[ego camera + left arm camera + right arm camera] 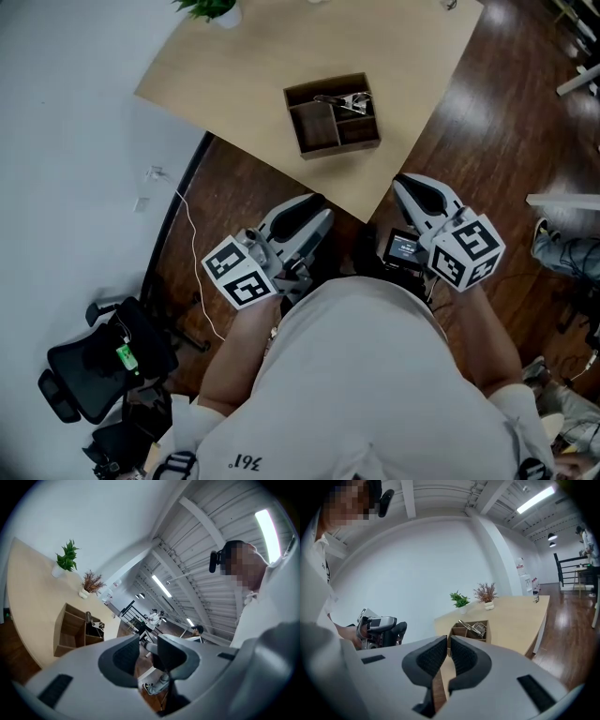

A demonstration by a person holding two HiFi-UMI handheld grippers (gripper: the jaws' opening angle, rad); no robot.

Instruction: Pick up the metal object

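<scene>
Holding both grippers close to your body, short of the wooden table (281, 37), you have the left gripper (314, 214) (149, 644) with jaws moderately wide and the right gripper (412, 187) (447, 641) with jaws only narrowly apart. Nothing is between either pair. The metal clip (347, 101) lies in the far right compartment of the wooden organizer box (339, 147), well apart from both.

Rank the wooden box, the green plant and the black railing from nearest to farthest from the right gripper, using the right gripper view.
1. wooden box: on the table just beyond the right gripper, holding the metal object.
2. green plant: at the table's far edge, by the wall.
3. black railing: across the room, far right.
</scene>
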